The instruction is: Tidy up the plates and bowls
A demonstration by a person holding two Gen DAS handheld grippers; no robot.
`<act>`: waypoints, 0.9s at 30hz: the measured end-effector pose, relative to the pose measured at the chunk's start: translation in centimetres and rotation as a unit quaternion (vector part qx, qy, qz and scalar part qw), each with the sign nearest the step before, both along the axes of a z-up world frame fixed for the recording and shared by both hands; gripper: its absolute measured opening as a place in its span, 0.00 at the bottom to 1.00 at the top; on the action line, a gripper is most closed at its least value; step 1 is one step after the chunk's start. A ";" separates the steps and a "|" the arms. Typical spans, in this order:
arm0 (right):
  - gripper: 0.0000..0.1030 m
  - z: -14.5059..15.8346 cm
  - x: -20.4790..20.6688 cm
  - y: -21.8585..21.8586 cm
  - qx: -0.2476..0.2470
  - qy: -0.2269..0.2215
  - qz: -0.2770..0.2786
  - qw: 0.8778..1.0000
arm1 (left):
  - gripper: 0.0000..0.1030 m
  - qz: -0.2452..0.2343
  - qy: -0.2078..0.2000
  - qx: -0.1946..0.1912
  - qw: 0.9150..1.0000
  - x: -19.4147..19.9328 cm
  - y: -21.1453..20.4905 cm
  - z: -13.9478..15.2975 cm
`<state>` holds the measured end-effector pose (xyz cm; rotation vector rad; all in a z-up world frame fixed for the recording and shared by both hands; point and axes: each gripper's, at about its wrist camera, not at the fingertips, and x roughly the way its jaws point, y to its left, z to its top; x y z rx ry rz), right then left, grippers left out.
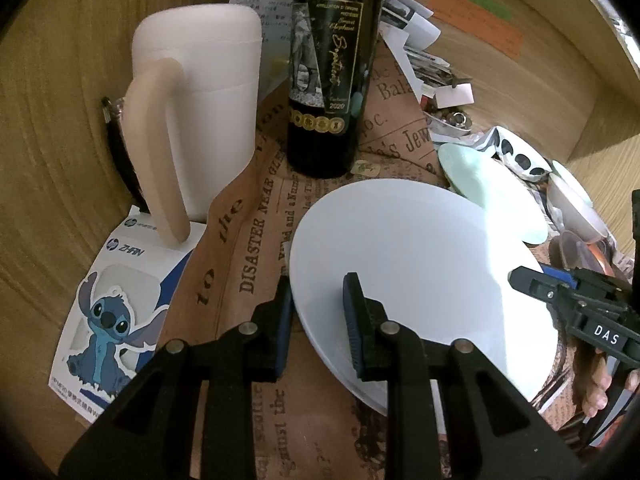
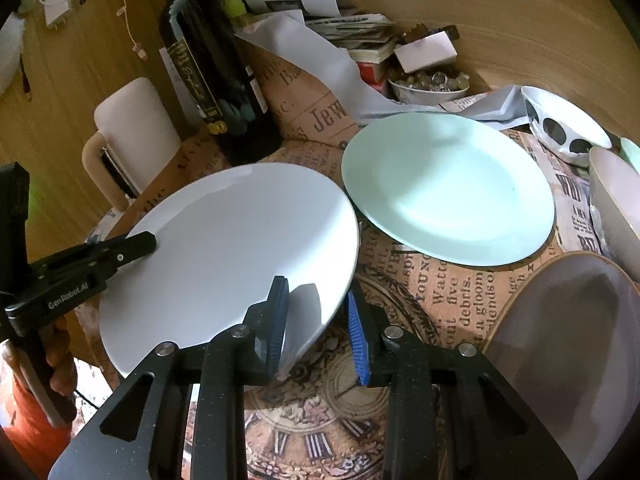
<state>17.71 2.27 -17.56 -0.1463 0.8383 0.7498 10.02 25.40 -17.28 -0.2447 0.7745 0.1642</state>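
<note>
Left wrist view: my left gripper (image 1: 318, 312) is pinched onto the near-left rim of the white plate (image 1: 420, 264), one finger under the edge and the other on top of the plate's face. My right gripper (image 1: 532, 280) reaches in from the right and meets the same plate at its far right edge. The plate is tilted, its rim lifted off the newspaper-print cloth (image 1: 256, 248). Behind it stand a dark wine bottle (image 1: 332, 80) and a white mug (image 1: 200, 108) with a pale handle, with a cartoon sticker card (image 1: 116, 312) lying beside the mug.

From the right wrist camera, my right gripper (image 2: 318, 312) has its blue pads closed narrowly on the plate's near-right rim, and the left gripper (image 2: 136, 246) grips the opposite side. The white plate (image 2: 228, 252) lies just beside a mint-green plate (image 2: 448, 188) that rests flat on the cloth; whether their rims touch I cannot tell. A spotted bowl (image 2: 560, 124) sits beyond the green plate, a beige bowl (image 2: 616, 208) at the far right, and a greyish plate (image 2: 560, 344) close on my right
</note>
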 end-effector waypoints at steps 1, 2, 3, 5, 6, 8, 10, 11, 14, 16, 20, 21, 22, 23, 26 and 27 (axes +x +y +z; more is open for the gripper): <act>0.25 0.1 0.0 0.0 0.001 -0.002 0.000 1.000 | 0.24 0.001 -0.001 0.000 1.000 -0.1 -0.1 0.1; 0.25 0.2 -0.1 -0.1 0.003 -0.005 0.000 1.000 | 0.24 0.002 -0.003 -0.001 1.000 -0.2 -0.1 0.2; 0.25 0.3 -0.2 -0.2 0.005 -0.006 0.001 1.000 | 0.24 0.003 -0.005 -0.001 1.000 -0.4 -0.2 0.3; 0.25 0.5 -0.3 -0.3 0.008 -0.007 0.002 1.000 | 0.24 0.004 -0.010 0.003 1.000 -0.7 -0.3 0.6; 0.25 0.6 -0.4 -0.4 0.010 -0.010 0.003 1.000 | 0.24 0.005 -0.013 0.006 1.000 -0.8 -0.4 0.8; 0.25 0.9 -0.5 -0.5 0.013 -0.014 0.004 1.000 | 0.24 0.007 -0.018 0.010 1.000 -1.1 -0.6 1.1; 0.25 1.2 -0.7 -0.7 0.018 -0.016 0.006 1.000 | 0.24 0.009 -0.024 0.011 1.000 -1.3 -0.8 1.6; 0.25 1.4 -0.8 -0.9 0.020 -0.018 0.006 1.000 | 0.24 0.010 -0.026 0.012 1.000 -1.5 -0.9 1.8; 0.25 2.0 -1.1 -1.2 0.026 -0.026 0.007 0.999 | 0.24 0.011 -0.035 0.016 0.999 -1.9 -1.3 2.6; 0.25 2.5 -1.4 -1.6 0.028 -0.034 0.007 0.999 | 0.24 0.010 -0.040 0.018 0.999 -2.1 -1.7 3.1; 0.25 3.3 -1.8 -2.6 0.037 -0.045 0.006 0.998 | 0.24 0.005 -0.051 0.021 0.998 -2.4 -2.6 4.0; 0.25 3.6 -1.9 -2.9 0.039 -0.048 0.005 0.998 | 0.24 0.004 -0.054 0.022 0.998 -2.5 -3.0 4.2; 0.25 3.7 -1.9 -3.2 0.041 -0.050 0.004 0.998 | 0.24 0.002 -0.056 0.022 0.998 -2.4 -3.1 4.4; 0.25 3.9 -1.9 -3.5 0.043 -0.053 0.002 0.998 | 0.24 0.000 -0.059 0.022 0.998 -2.5 -3.5 4.6; 0.25 4.5 -2.2 -4.5 0.049 -0.062 -0.003 0.997 | 0.24 -0.005 -0.066 0.023 0.998 -2.5 -4.3 5.1; 0.25 4.7 -2.3 -5.0 0.050 -0.065 -0.006 0.997 | 0.24 -0.008 -0.068 0.023 0.997 -2.4 -4.7 5.3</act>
